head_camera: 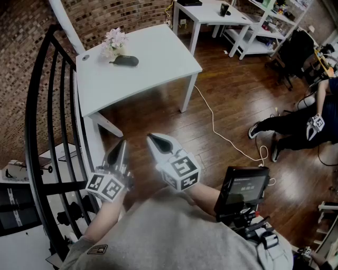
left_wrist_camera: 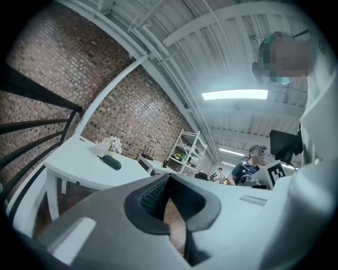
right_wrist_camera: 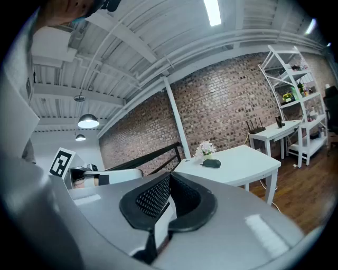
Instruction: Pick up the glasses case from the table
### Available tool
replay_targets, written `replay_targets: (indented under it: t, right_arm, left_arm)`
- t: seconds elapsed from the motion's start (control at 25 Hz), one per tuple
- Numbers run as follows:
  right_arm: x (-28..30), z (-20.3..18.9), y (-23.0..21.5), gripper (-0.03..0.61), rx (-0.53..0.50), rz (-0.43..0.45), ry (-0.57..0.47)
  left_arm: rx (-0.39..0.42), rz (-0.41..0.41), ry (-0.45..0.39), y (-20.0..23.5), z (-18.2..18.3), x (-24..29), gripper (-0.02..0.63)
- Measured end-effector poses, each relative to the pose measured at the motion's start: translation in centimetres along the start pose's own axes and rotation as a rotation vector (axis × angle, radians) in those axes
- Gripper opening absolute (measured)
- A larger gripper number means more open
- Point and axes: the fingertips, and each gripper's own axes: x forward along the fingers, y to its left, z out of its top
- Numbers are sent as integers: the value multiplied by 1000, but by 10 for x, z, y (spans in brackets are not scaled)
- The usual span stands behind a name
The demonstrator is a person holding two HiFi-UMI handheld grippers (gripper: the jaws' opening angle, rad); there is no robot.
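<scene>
Well away from both tools, the dark glasses case (head_camera: 127, 60) lies flat on the white bench (head_camera: 163, 68), towards its far side. It sits just beside a small bunch of pale flowers (head_camera: 114, 42); whether the two touch cannot be told. The bench stands on a wooden floor (head_camera: 232, 100) in front of a brick wall (head_camera: 121, 13), with a black railing (head_camera: 39, 121) curving along its left.

The left tool (head_camera: 122, 143) and the right tool (head_camera: 150, 138) are held side by side close to the person's body, above the floor, both aimed roughly towards the bench. Each has its jaws pressed together with nothing between them, as each gripper view shows.

A white cable (head_camera: 219, 132) trails over the floor to the right of the bench. A second bench (head_camera: 211, 15) stands farther back, and a seated person (head_camera: 301, 124) is at the right edge.
</scene>
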Motion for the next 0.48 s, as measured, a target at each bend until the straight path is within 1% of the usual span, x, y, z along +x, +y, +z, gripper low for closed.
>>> replay_targets:
  t: [0.32,0.48]
  right_arm:
    - [46,41,-89,11,10,39,22]
    - [70,48,-126,11,12,55,32]
  left_arm:
    - [30,45,19,18,19,109,0]
    - [32,83,35,32,24,149,0]
